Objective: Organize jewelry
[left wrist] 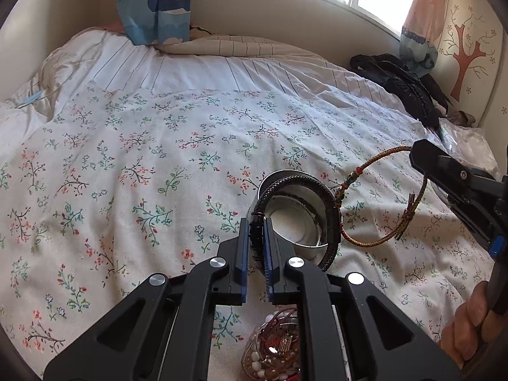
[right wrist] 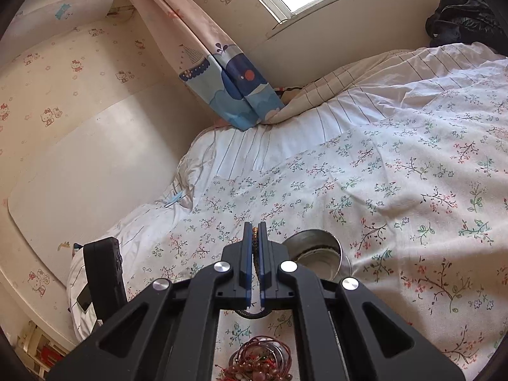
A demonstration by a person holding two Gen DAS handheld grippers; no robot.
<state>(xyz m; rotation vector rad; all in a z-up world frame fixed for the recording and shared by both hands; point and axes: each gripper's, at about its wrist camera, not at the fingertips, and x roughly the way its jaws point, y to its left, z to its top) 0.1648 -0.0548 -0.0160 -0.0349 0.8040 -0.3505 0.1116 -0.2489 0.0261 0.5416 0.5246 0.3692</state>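
My left gripper (left wrist: 257,231) is shut on a black braided leather bracelet (left wrist: 330,222), which loops over a round metal tin (left wrist: 298,219) on the flowered bedspread. My right gripper (right wrist: 255,233) is shut on a gold and red woven cord bracelet (left wrist: 374,190); it shows in the left wrist view (left wrist: 419,155) at the right, holding that cord loop just right of the tin. The tin (right wrist: 317,247) lies just right of the right gripper. A pile of red and white bead bracelets (left wrist: 273,349) lies close under the left gripper, and shows under the right one too (right wrist: 260,358).
The flowered bedspread (left wrist: 143,158) stretches far to the left and back. A black jacket (left wrist: 403,85) lies at the bed's far right by the wall. Blue curtains (left wrist: 155,3) hang at the back. A person's hand (left wrist: 470,324) holds the right gripper.
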